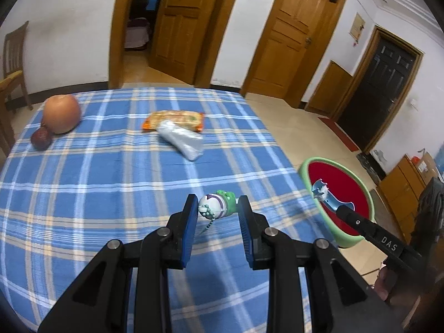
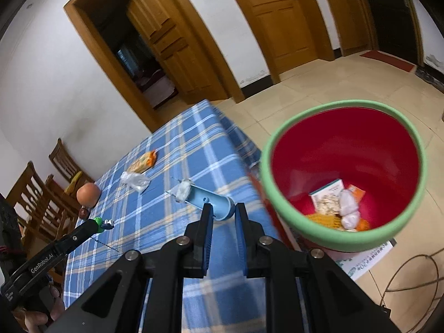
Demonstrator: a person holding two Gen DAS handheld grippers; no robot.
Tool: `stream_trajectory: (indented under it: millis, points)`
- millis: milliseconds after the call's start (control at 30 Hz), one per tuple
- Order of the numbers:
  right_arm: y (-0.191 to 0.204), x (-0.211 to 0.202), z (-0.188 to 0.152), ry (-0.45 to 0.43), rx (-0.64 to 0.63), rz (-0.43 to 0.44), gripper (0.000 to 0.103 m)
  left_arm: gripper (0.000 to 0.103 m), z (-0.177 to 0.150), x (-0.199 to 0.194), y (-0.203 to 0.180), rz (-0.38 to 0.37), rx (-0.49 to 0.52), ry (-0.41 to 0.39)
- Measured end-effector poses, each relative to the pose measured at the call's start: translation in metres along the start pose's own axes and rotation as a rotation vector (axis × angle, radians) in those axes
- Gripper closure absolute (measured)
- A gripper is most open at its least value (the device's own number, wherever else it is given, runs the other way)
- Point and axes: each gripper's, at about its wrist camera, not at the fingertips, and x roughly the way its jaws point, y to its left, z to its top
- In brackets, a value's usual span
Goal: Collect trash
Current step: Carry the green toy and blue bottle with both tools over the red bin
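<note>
My left gripper is shut on a small green-and-white toy figure with a bead chain, held above the blue plaid table; it also shows in the right wrist view. My right gripper is shut on a light blue tube with white wadding at its far end, held beside the red bin with a green rim. The bin holds wrappers and white wads. An orange snack wrapper and a crumpled clear plastic bag lie on the table.
A round orange fruit and a small dark red fruit sit at the table's far left. Wooden chairs stand along the left side. The bin is off the table's right edge, over tiled floor with a paper sheet and a cable.
</note>
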Motion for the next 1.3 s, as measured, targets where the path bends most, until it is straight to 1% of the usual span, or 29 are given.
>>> stream_trajectory:
  millis: [300,367,533,667,1100,1300]
  points:
    - [-0.043,-0.024,0.003,-0.039,0.074,-0.054,0.085,0.074,0.001,0.011,-0.042,-0.042,0.072,0.021]
    - [-0.051,-0.028,0.004,-0.049,0.088,-0.074,0.085,0.074,0.002,0.014,-0.049,-0.051,0.086,0.024]
    - [-0.070,-0.044,0.008,-0.104,0.103,-0.147,0.085,0.074,0.004,0.026,-0.074,-0.072,0.127,0.044]
    - [-0.084,-0.052,0.012,-0.131,0.120,-0.176,0.085,0.074,0.003,0.037,-0.095,-0.088,0.159,0.065]
    - [-0.139,-0.060,0.014,-0.144,0.210,-0.259,0.085,0.074,0.008,0.073,-0.157,-0.141,0.261,0.110]
    - [-0.153,-0.059,0.014,-0.143,0.232,-0.289,0.085,0.074,0.009,0.089,-0.184,-0.171,0.301,0.126]
